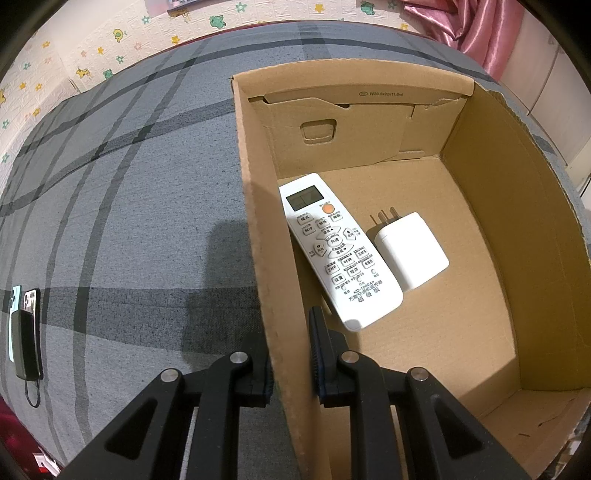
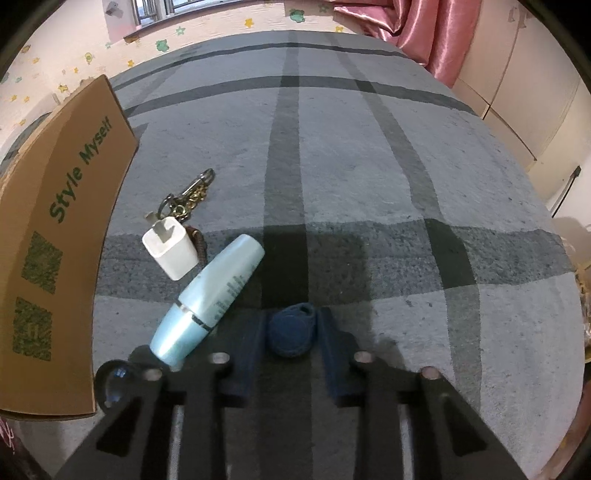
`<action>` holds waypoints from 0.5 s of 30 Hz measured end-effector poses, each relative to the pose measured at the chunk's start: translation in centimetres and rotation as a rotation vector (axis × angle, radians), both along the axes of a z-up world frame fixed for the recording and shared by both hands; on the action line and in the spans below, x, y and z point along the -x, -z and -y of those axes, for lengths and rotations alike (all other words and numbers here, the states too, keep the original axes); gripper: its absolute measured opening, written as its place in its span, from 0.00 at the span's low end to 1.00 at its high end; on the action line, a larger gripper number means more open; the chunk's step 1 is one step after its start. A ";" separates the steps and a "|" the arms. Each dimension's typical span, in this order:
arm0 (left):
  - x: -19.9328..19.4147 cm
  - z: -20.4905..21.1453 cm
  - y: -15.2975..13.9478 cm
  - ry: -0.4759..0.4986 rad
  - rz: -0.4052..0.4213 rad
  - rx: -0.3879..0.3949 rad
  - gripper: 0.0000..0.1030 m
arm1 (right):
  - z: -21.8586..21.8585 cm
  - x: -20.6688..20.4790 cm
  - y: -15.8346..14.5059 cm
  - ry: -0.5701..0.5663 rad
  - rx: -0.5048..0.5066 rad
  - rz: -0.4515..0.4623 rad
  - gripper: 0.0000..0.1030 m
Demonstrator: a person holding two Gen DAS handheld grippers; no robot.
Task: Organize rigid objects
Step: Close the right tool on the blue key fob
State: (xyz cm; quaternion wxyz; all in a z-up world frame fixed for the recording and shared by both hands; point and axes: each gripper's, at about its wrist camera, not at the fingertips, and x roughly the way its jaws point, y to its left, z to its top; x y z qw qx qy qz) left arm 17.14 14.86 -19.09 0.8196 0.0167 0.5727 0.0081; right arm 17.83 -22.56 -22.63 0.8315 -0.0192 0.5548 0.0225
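An open cardboard box (image 1: 480, 221) stands on a grey plaid bedspread (image 1: 129, 221). Inside it lie a white remote control (image 1: 336, 251) and a white plug charger (image 1: 410, 251). My left gripper (image 1: 291, 354) is shut on the box's left wall, one finger outside and one inside. In the right wrist view, my right gripper (image 2: 291, 325) is shut on a small dark blue round object (image 2: 291, 330) lying on the bedspread. Left of it lie a pale blue tube (image 2: 210, 299), a small white charger (image 2: 170, 251) and a bunch of keys (image 2: 188, 195).
The box's outer wall (image 2: 55, 240), printed "Style Myself", stands at the left of the right wrist view. A dark round item (image 2: 110, 384) sits by its corner. Phones and a dark power bank (image 1: 24, 332) lie at the bedspread's far left. A pink curtain (image 2: 424, 29) hangs behind.
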 end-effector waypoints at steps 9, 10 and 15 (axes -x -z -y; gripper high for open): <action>0.0 0.0 0.0 0.000 -0.001 0.001 0.17 | -0.3 0.5 -1.2 -0.005 -0.011 0.008 0.28; 0.0 0.0 0.0 -0.001 -0.001 0.003 0.17 | -0.4 0.5 -1.3 -0.005 -0.010 0.010 0.28; 0.0 0.0 0.0 -0.001 0.000 0.002 0.17 | -0.5 0.6 -2.3 -0.007 0.000 0.021 0.28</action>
